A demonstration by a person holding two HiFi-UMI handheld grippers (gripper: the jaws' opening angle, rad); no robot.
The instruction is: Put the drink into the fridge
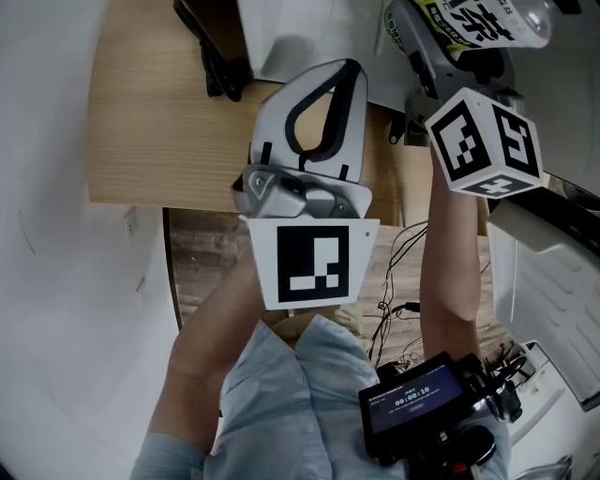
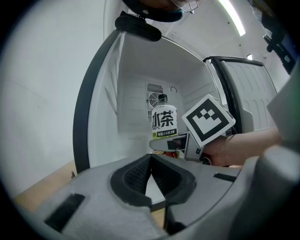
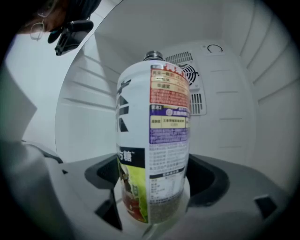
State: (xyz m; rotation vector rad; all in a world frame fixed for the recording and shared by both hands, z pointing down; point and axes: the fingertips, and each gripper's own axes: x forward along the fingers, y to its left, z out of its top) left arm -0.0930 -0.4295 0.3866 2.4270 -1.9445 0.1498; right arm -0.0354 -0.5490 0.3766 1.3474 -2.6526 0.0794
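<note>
Head view: drink bottle is cut off by the top edge, "茶" legible, ahead-right of the left tool.

Left gripper view: left tool clenched, nothing in it. Bottle stands upright ahead, within the open fridge.

Right gripper view: right tool grasping the bottle's lower part. "糖" legible, fine print unreadable.

Above the left gripper and off to its right, a long strip light glows on a white ceiling. To the gripper's left stands a plain white wall. Beneath the gripper lies a pale wooden tabletop with a straight front edge. Below that edge shows a wood-grain floor in brown and grey, with thin black cables trailing across it.
</note>
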